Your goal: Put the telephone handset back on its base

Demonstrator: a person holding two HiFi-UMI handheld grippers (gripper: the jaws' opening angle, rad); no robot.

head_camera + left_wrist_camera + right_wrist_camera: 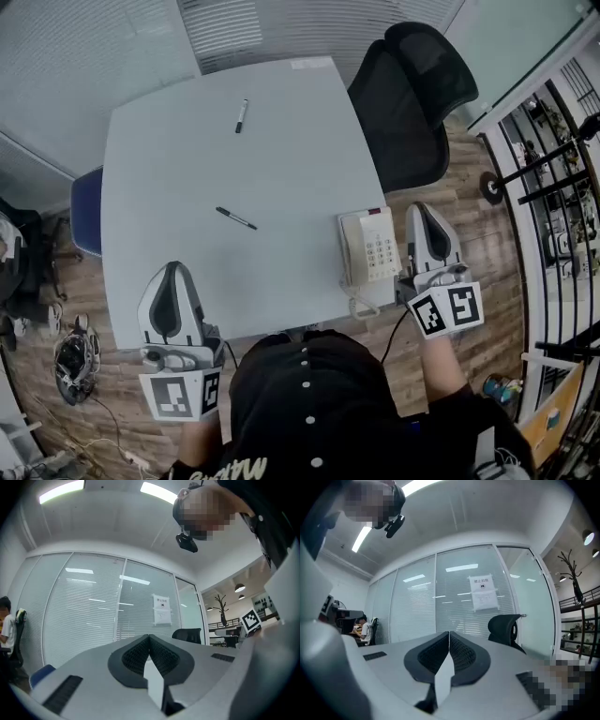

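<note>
Now the handset [349, 249] lies along the left side of the base [380, 248], and from the head view it looks seated there. Its coiled cord [362, 306] loops off the near end, at the table [281, 159] edge. The phone sits just left of your right gripper [423, 210], close to it but apart; nothing of the phone is between its jaws.

Your right gripper's jaws are together, pad against pad, with nothing in them [449, 637]. It hangs past the table's right edge, over the wood floor [469, 206], and points away from you.

Your left gripper [176, 268] is well to the left of the phone, at the near left corner of the table. Its jaws are also closed and empty [149, 639].

A pen [235, 217] lies on the table ahead of your left gripper and to its right, about midway between the grippers. A marker [241, 115] lies farther ahead, near the far edge.

A black chair [412, 94] stands ahead of your right gripper, beside the table's far right corner. A blue chair [86, 211] stands at the table's left side, ahead and left of your left gripper.
</note>
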